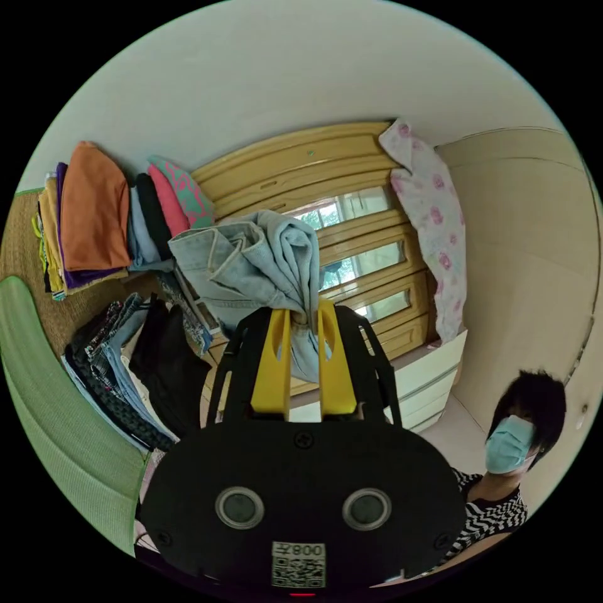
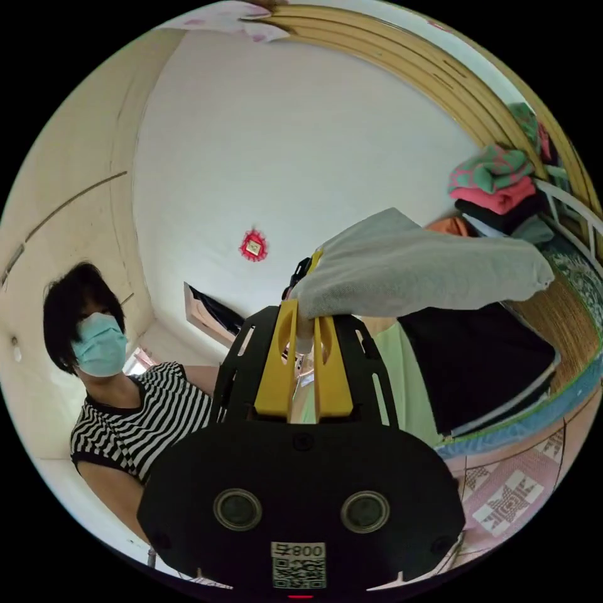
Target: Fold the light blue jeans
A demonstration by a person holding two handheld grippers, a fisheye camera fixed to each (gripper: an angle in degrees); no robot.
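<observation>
The light blue jeans [image 1: 251,264] hang bunched in the air in the left gripper view, waistband and folds spilling out from the yellow jaws. My left gripper [image 1: 304,317] is shut on a gathered fold of that denim. In the right gripper view a pale stretch of the jeans [image 2: 414,264] runs out to the right, held taut. My right gripper [image 2: 306,323] is shut on its near edge. Behind that cloth the tip of the other gripper [image 2: 308,262] peeks out.
Stacks of folded clothes [image 1: 94,213] and a dark pile [image 1: 135,370] lie on a woven mat beside a green edge [image 1: 44,389]. A wooden window frame [image 1: 352,251] and floral curtain [image 1: 433,220] stand behind. A masked person in a striped top [image 2: 135,414] holds the grippers.
</observation>
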